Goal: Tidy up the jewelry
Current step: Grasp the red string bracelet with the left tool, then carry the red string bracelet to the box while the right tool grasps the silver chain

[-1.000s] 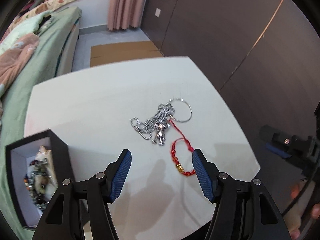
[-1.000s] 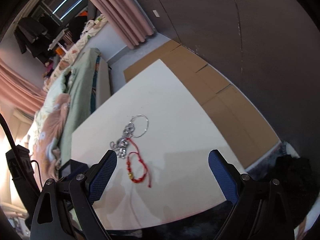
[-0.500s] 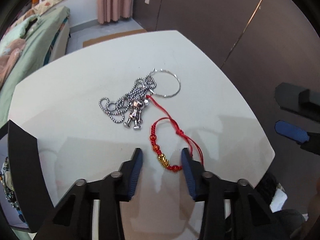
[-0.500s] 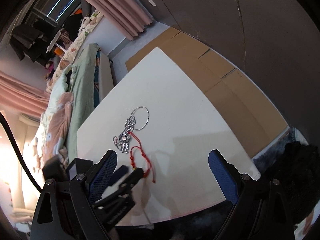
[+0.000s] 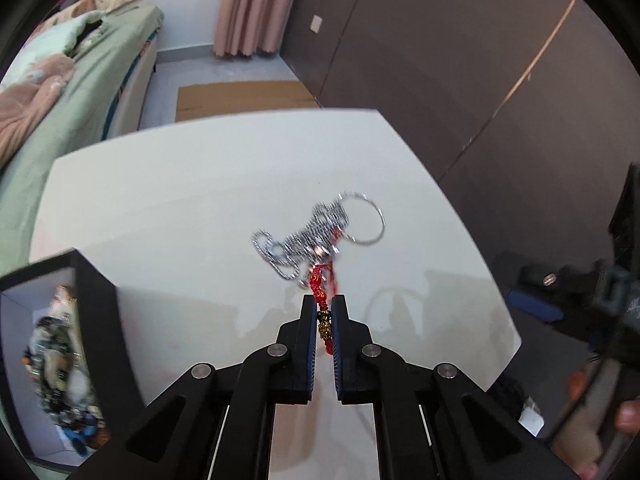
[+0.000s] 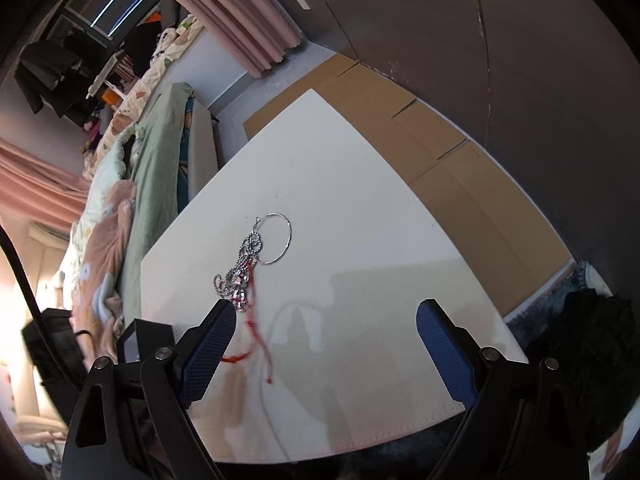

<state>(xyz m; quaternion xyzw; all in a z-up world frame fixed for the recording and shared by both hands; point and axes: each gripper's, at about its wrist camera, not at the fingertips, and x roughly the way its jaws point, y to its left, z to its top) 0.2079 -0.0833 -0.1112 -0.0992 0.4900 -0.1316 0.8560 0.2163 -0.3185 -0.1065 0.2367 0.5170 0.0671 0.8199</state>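
A red beaded bracelet (image 5: 318, 286) with a gold charm is pinched between the blue pads of my left gripper (image 5: 323, 300), whose jaws are closing on it. Its red cord runs up into a tangled silver chain (image 5: 308, 236) with a large silver hoop (image 5: 368, 220) on the white table (image 5: 180, 200). In the right wrist view the same red bracelet (image 6: 256, 332) trails down from the silver chain (image 6: 244, 268) beside the left finger. My right gripper (image 6: 326, 310) stands wide open above the table's near edge, holding nothing.
A black jewelry box (image 5: 96, 320) with a white lining stands open at the table's left, holding several bead pieces (image 5: 56, 360). A bed with green bedding (image 5: 100, 60) lies left; flat cardboard (image 6: 440, 152) lies on the floor beyond the table. A person's hand (image 5: 624, 412) shows at right.
My left gripper went from wide open to closed on the red bracelet's gold charm section, moving in over it and then drawing back. The bracelet now stretches from the chain. The right gripper stayed open.
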